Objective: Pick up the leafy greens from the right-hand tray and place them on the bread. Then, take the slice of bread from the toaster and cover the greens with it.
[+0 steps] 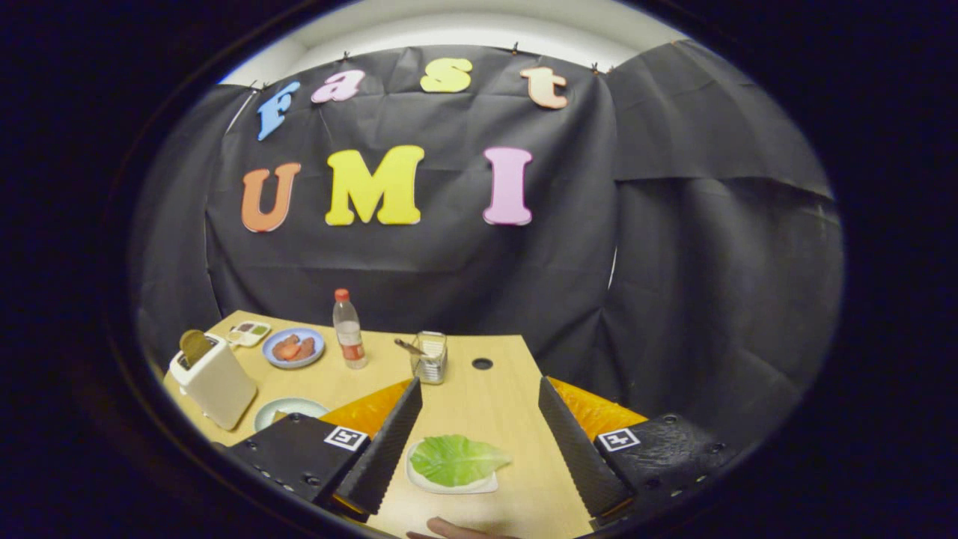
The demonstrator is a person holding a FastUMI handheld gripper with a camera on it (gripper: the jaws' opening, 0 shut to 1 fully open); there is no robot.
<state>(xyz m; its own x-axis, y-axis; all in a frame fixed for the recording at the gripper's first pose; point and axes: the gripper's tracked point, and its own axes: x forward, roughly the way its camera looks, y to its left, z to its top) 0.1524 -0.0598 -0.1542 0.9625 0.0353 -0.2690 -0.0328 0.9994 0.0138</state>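
Gripper [479,438] spread; greens [456,459] between; bread [196,346] half-hidden.

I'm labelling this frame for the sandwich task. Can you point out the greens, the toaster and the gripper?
greens [456,460]: gripper view, middle of the leaf, between the open fingers.
toaster [218,383]: gripper view, its white side wall.
gripper [479,434]: gripper view, midway between its fingertips, open.

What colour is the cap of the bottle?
Red; the bottle stands beyond the open gripper, in the gripper view.
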